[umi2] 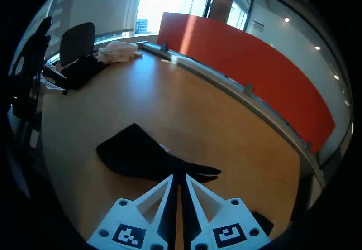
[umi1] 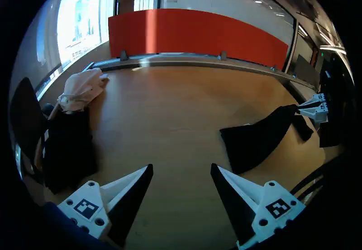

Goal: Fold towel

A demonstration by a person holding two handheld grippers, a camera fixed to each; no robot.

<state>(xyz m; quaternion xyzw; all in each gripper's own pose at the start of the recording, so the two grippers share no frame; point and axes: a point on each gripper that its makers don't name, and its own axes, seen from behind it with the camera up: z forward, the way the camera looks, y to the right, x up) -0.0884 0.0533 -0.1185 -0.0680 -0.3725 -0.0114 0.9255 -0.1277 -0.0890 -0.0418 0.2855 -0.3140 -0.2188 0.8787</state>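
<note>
Right gripper (umi2: 179, 176) pinches a corner of the black towel (umi2: 135, 157) — fingers nearly closed.
We see the left gripper (umi1: 181, 165) spread wide, holding nothing, above the wooden table (umi1: 181, 100) — towel on it.

1. The towel (umi1: 255, 143) is plain black.
2. The table (umi1: 181, 109) is a warm honey-brown wood tone.
3. The left gripper (umi1: 181, 166) and the right gripper (umi2: 179, 176) are white, with black inner finger faces and black-and-white square markers.
4. The divider panel (umi1: 194, 35) is flat orange-red.
5. The bundled cloth (umi1: 81, 89) is pale cream-pink.
6. The heap (umi1: 68, 150) beside it is black.
7. The chair (umi2: 77, 41) is black.
</note>
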